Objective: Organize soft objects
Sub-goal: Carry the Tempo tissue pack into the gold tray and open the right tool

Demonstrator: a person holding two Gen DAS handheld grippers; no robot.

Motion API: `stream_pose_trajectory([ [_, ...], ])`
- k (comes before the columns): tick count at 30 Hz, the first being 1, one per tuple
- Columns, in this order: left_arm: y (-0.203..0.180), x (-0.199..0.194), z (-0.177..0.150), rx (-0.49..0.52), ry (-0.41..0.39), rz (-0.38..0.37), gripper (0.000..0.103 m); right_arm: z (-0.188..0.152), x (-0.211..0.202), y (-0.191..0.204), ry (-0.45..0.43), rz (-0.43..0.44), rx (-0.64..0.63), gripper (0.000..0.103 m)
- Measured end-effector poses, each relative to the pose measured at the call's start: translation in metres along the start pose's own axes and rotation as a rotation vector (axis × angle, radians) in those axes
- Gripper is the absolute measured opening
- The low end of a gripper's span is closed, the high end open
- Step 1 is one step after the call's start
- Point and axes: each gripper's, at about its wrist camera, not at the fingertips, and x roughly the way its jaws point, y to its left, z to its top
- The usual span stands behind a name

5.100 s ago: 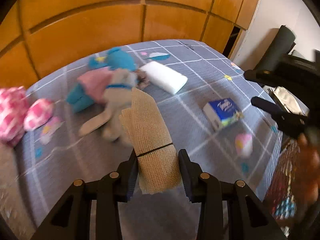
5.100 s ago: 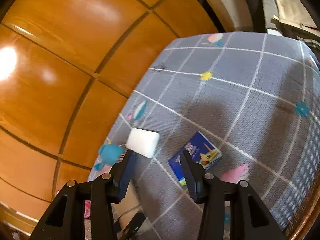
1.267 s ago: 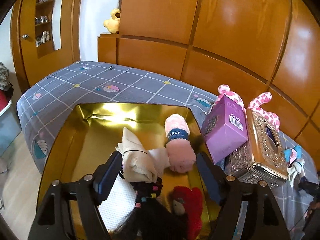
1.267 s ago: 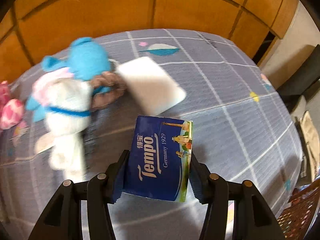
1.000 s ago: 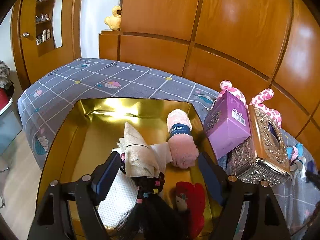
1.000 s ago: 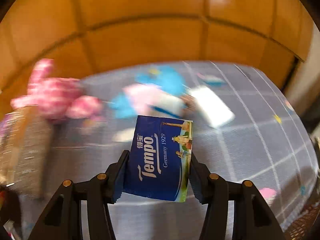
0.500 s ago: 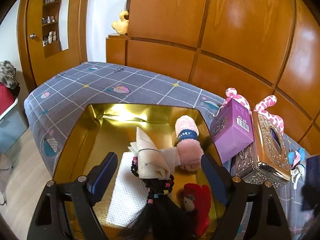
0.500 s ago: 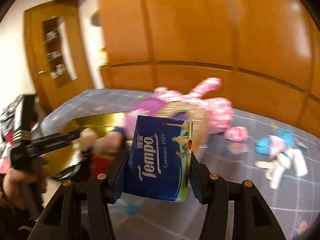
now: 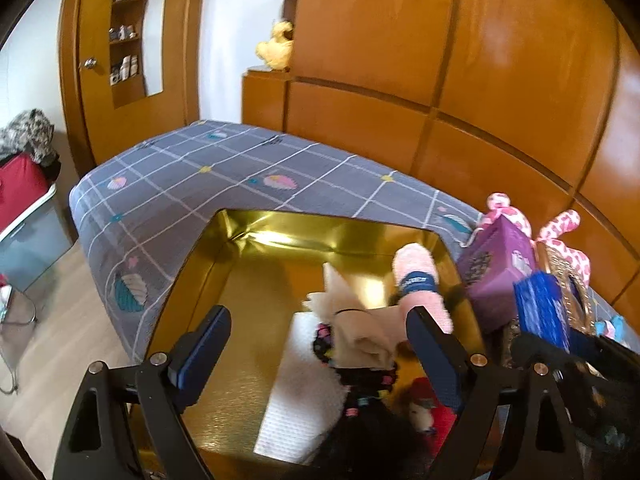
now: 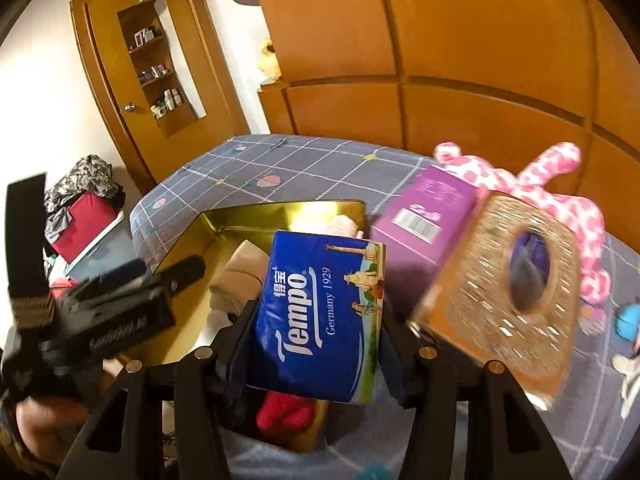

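Right gripper [image 10: 316,344] clamps the blue tissue pack [image 10: 320,316] over the gold tray's [image 9: 256,272] near edge. Left gripper [image 9: 316,344], empty, jaws just opening wide, hangs above the tray. Risk: grippers collide, or the pack drops outside.

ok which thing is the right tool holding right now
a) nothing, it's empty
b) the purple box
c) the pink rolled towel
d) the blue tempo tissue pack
d: in the right wrist view the blue tempo tissue pack sits clamped between the two fingers of the right tool, while the pink rolled towel lies in the gold tray and the purple box stands beside the tray.
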Motion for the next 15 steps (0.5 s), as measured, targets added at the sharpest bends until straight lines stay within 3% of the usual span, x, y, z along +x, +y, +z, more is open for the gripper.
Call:
stream_pose_trajectory([
  [8, 0.034, 0.01, 0.005, -0.082, 0.004, 0.044, 0.09, 0.032, 0.073, 0.012, 0.105, 0.035, 0.039, 0.055],
  [15, 0.043, 0.018, 0.003, -0.091, 0.021, 0.051, 0.09, 0.051, 0.124, 0.021, 0.174, 0.034, 0.049, 0.057],
])
